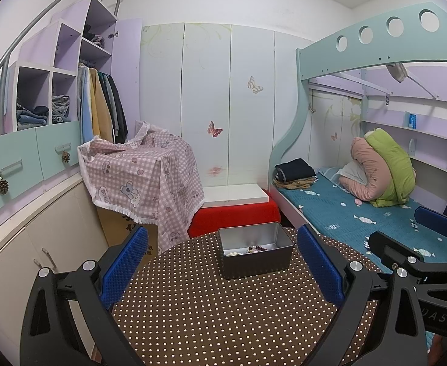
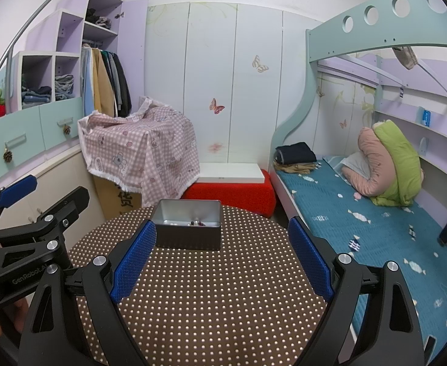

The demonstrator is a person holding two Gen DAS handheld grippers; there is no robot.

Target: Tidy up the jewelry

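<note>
A round table point(image 1: 223, 320) covered in a brown cloth with a regular grid of pale raised dots serves as the landmark. Near its far edge stands a rectangular metal tin point(image 1: 255, 251), open-topped, with dull dark outer walls, rounded corners and a shiny silver interior. On the tin's floor lies the jewelry point(image 1: 255, 249): a strand of dark reddish beads, and beside it a row of small cream pearl-like beads point(image 1: 234, 253).

Over the near part of the table, the left gripper point(image 1: 223, 262) has its jaws wide apart, with nothing between them; its fingers point(image 1: 125, 267) are black plastic faced with blue, finely ribbed pads. The tin sits beyond the fingertips, not touched. The right gripper point(image 2: 221, 259) is of the same make and also spread wide and empty, with the tin ahead of its left pad point(image 2: 133, 260), apart from it.

Beyond the table's far edge sits a red upholstered block point(image 1: 234, 215) with a flat white board point(image 1: 237, 195) on top. To the table's far left, a pink checked cloth point(image 1: 141, 177) with cartoon prints and a fringed hem drapes over a cardboard box point(image 1: 122, 228). To the table's right runs a bunk bed with a teal quilted sheet point(image 1: 339, 213), folded clothes point(image 1: 296, 172) and rolled pink and green bedding point(image 1: 381, 170). Behind everything stand pale wardrobe doors point(image 1: 208, 91) with butterfly stickers.
</note>
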